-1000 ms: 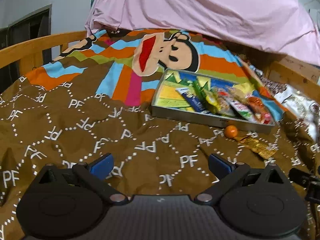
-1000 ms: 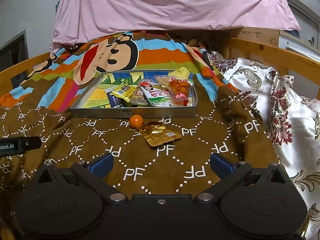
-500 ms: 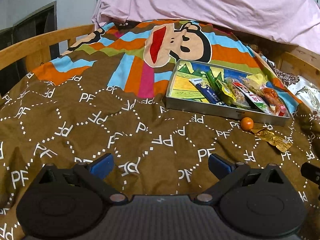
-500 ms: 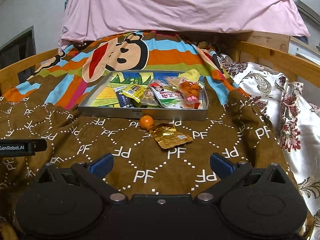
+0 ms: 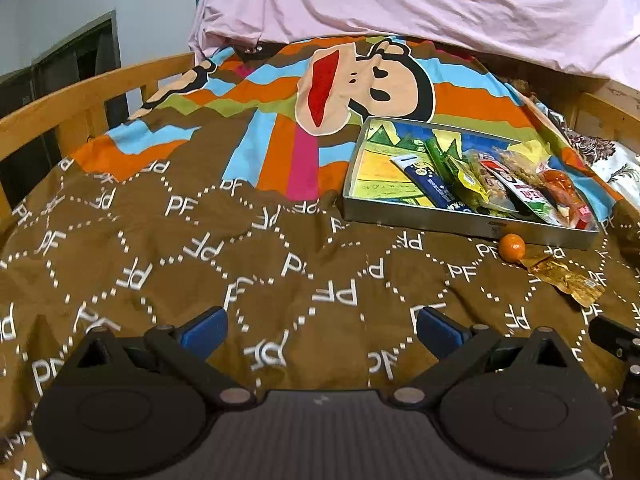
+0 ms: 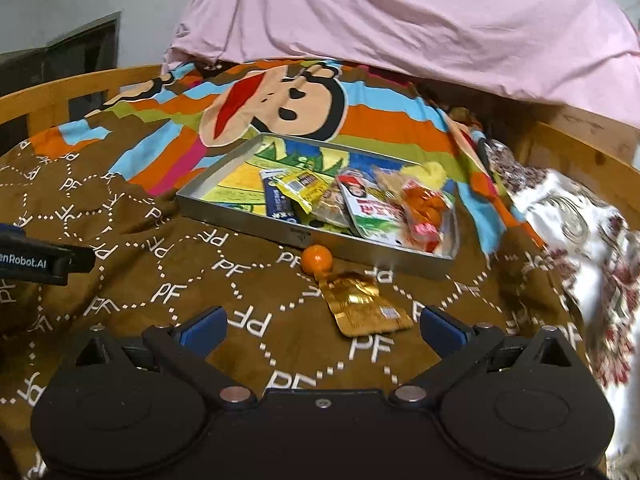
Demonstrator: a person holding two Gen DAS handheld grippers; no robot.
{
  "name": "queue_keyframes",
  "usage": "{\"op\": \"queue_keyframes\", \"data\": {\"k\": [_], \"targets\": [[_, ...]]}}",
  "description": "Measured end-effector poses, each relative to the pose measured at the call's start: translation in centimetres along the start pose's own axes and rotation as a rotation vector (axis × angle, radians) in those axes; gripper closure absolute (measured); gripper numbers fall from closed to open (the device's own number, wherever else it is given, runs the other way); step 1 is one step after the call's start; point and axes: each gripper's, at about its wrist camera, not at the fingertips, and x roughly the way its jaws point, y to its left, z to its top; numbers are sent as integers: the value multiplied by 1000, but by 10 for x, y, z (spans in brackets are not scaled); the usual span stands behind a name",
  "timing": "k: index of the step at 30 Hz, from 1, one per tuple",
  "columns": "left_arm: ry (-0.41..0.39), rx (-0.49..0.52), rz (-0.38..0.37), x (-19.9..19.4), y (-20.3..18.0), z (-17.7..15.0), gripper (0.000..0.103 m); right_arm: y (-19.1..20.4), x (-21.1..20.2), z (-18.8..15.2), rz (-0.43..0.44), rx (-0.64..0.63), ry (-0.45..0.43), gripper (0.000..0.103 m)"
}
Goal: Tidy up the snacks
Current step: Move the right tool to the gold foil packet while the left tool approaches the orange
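A shallow metal tray (image 6: 236, 222) (image 5: 424, 222) lies on the brown blanket and holds several snack packets (image 6: 372, 208) (image 5: 492, 184). In front of its near wall sit a small orange ball-shaped snack (image 6: 317, 259) (image 5: 511, 247) and a gold foil packet (image 6: 364, 304) (image 5: 564, 280). My right gripper (image 6: 322, 328) is open, empty, and hovers just short of the gold packet. Well to the left of the tray, my left gripper (image 5: 320, 330) stands open over bare blanket with nothing in it.
A brown "PF" blanket (image 5: 200, 248) with a cartoon monkey print covers the bed. Wooden rails (image 5: 80, 92) (image 6: 580, 152) run along both sides. Pink cloth (image 6: 400, 20) hangs at the back. A floral quilt (image 6: 592, 240) lies at the right.
The right gripper has moved in toward the gold packet and orange snack and tilted. The left gripper has shifted so the tray sits further right in its view. Both stay open.
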Motion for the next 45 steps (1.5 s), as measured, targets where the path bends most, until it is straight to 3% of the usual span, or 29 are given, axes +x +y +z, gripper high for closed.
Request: {"op": "queue_keyframes", "data": {"k": [4,11,19,23,32,45], "targets": [[-12,26,6,7,-10,7,1,-1,11,2,11,-74,-23,1],[-25,-10,-22,27,-38,18,1,-18,17,6,-63,-130,-60,1],[-11,61,-53,55,-81,26,1,-42,27,6,-120,-67,-29,1],[12,46,-76,70,-92,29,1,-52,37,2,-172,-89,-12,1],[19,72,-189,98,-112,42,1,-68,55,0,-80,67,58,1],[27,185,-228,118,-133,39,1,-69,73,-4,-18,123,123,1]]}}
